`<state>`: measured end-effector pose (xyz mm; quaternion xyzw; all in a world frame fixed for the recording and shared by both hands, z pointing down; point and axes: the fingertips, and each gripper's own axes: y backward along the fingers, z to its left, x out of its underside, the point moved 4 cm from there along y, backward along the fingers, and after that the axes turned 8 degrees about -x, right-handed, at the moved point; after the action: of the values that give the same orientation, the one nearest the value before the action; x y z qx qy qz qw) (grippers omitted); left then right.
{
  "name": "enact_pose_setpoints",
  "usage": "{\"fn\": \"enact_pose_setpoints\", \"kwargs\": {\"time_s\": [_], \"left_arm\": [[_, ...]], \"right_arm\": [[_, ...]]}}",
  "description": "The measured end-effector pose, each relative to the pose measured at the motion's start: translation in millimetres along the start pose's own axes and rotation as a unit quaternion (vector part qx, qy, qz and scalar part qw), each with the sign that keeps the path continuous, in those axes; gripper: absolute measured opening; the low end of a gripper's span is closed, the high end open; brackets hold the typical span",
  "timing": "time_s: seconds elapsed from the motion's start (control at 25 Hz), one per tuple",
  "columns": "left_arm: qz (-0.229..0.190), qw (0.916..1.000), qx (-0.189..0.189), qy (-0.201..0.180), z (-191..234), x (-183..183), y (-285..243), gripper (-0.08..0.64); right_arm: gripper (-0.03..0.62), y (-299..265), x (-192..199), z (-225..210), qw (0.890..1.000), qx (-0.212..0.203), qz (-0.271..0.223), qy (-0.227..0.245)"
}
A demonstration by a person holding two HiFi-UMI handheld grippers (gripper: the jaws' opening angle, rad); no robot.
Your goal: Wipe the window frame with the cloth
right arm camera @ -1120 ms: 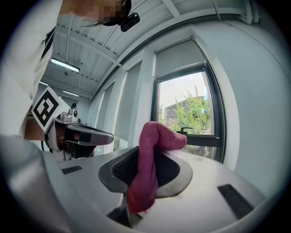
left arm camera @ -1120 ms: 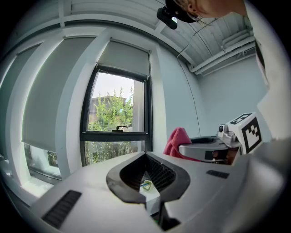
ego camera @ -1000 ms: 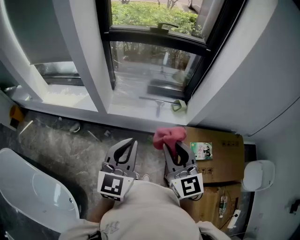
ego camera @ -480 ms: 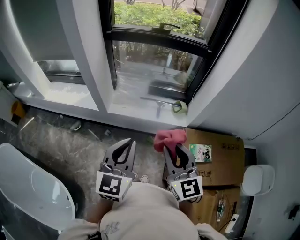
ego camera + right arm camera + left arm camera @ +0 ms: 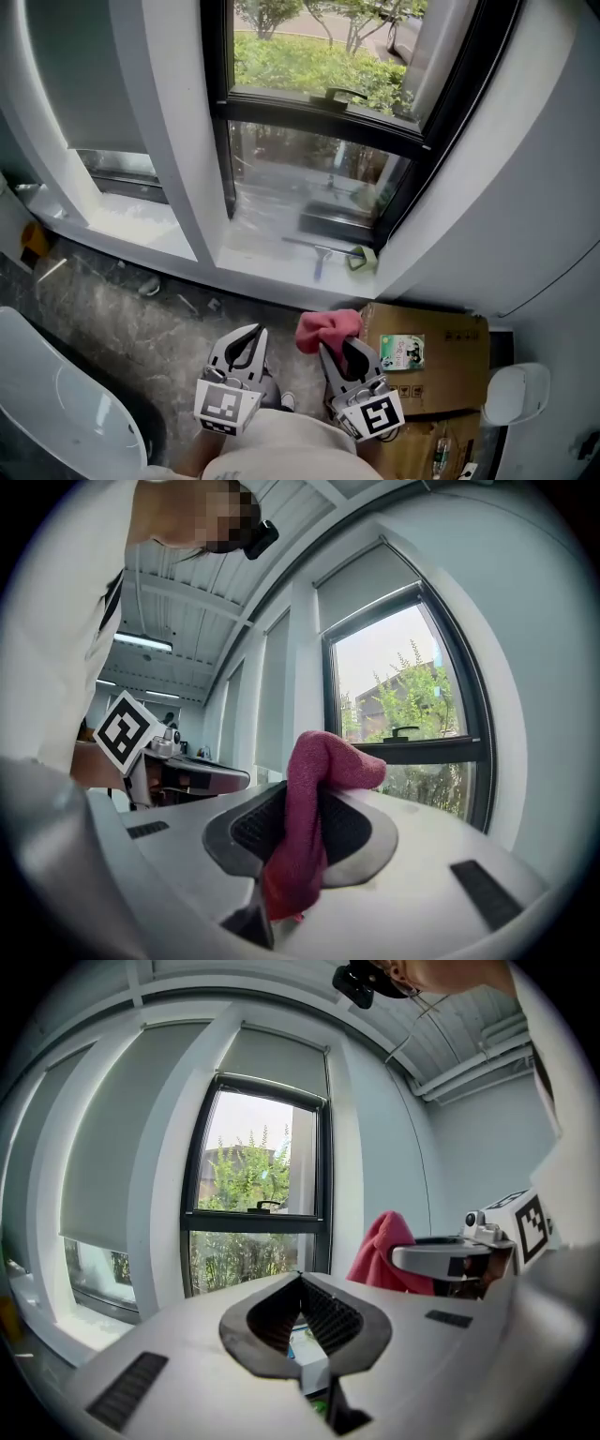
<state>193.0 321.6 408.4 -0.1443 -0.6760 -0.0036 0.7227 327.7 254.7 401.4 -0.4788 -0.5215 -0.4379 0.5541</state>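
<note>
Grey left gripper (image 5: 252, 330) and right gripper (image 5: 337, 351), black ribbed jaws, square-marker cubes.

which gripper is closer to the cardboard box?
Right. The right gripper, shut on the pink cloth, sits at the left edge of the cardboard box; the left gripper is farther left.

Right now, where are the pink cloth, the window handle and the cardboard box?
pink cloth (image 5: 326, 329): head view, on its bunched upper part.
window handle (image 5: 345, 93): head view, on the middle of the lever.
cardboard box (image 5: 455, 352): head view, on the bare top flap.
</note>
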Motion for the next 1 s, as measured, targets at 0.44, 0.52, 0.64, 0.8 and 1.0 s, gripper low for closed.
{"fn": "enact_pose_setpoints", "kwargs": {"time_s": [0.44, 0.52, 0.64, 0.8, 1.0], "left_arm": [[-0.004, 1.0000, -0.007, -0.002, 112.6, -33.6, -59.9, 0.008], [-0.004, 1.0000, -0.006, -0.005, 126.6, -34.4, -70.1, 0.008], [-0.002, 1.0000, -0.004, -0.005, 140.2, -37.1, -82.4, 0.009], [0.009, 0.9999, 0.002, 0.006, 151.3, -34.2, -99.8, 0.009], [0.017, 0.9998, 0.003, 0.013, 160.2, -34.0, -132.8, 0.009]], "right_arm": [[0.092, -125.1, -31.9, -40.6, 1.000, -0.007, -0.006, 0.030], [0.092, -138.0, -28.7, -45.8, 1.000, 0.007, -0.005, 0.025], [0.092, -153.2, -20.3, -51.6, 1.000, 0.019, 0.013, 0.007], [0.092, -170.5, -15.2, -60.6, 0.999, 0.016, 0.034, 0.004], [0.092, -191.8, -14.8, -87.0, 0.999, 0.023, 0.036, 0.003]]}}
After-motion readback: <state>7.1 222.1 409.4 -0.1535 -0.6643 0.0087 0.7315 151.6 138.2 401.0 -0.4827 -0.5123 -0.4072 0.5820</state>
